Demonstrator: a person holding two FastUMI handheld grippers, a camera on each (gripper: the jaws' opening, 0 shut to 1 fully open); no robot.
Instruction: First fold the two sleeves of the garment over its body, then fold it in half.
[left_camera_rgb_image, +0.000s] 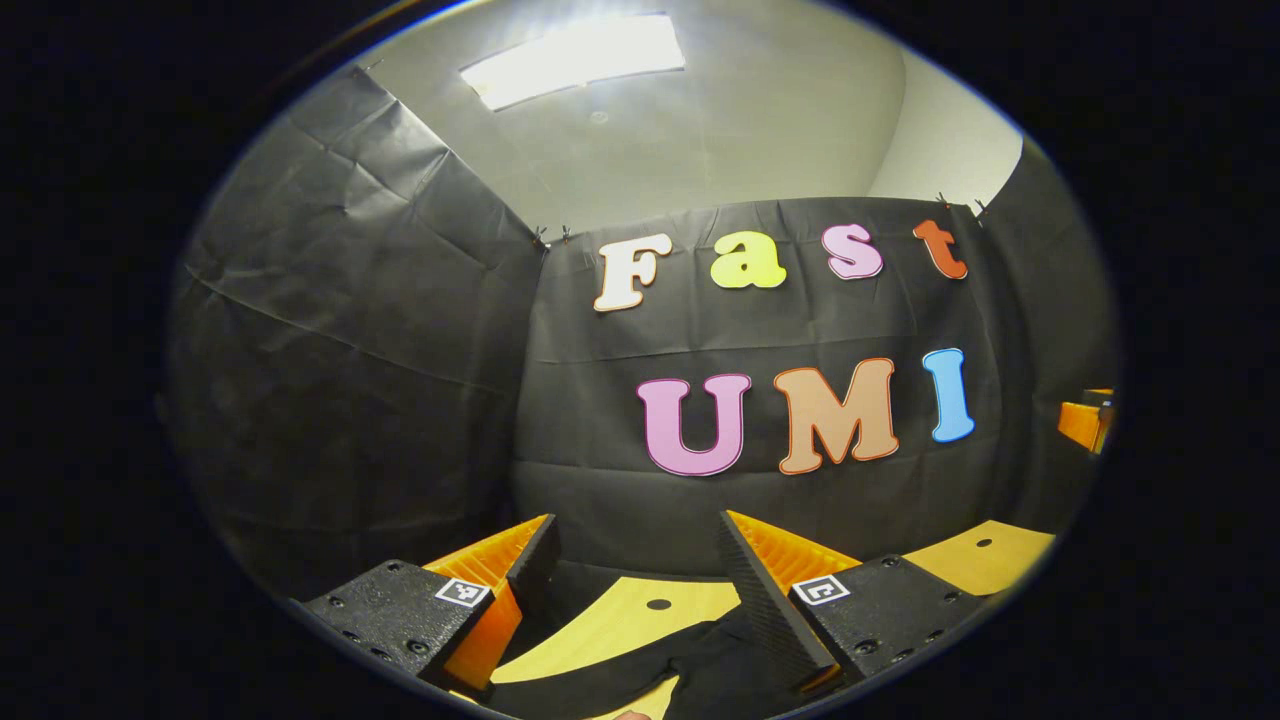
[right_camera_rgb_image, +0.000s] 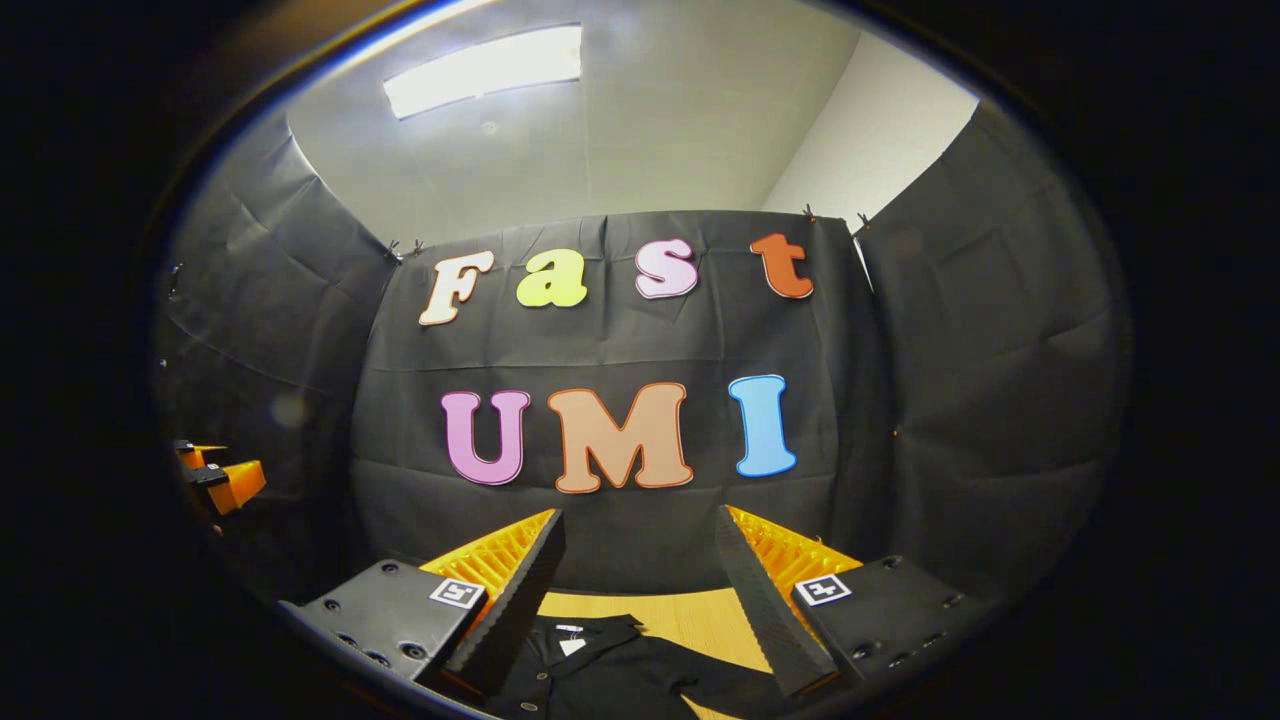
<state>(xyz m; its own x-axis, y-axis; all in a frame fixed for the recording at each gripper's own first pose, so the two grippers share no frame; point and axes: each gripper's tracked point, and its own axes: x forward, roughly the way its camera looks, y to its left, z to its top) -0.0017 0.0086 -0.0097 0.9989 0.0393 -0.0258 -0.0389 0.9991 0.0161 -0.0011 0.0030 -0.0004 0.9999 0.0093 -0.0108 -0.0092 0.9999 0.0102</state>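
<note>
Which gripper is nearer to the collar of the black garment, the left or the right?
Right, it seems. The collar lies just ahead, between the fingers of the right gripper; the left gripper hangs farther aside, over another part of the garment.

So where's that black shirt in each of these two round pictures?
Left gripper view: the black shirt lies at the bottom centre, on the wooden table, between the gripper's fingers.
Right gripper view: again bottom centre, collar showing.
Shared landmark: the ceiling light near the top of both.
</note>
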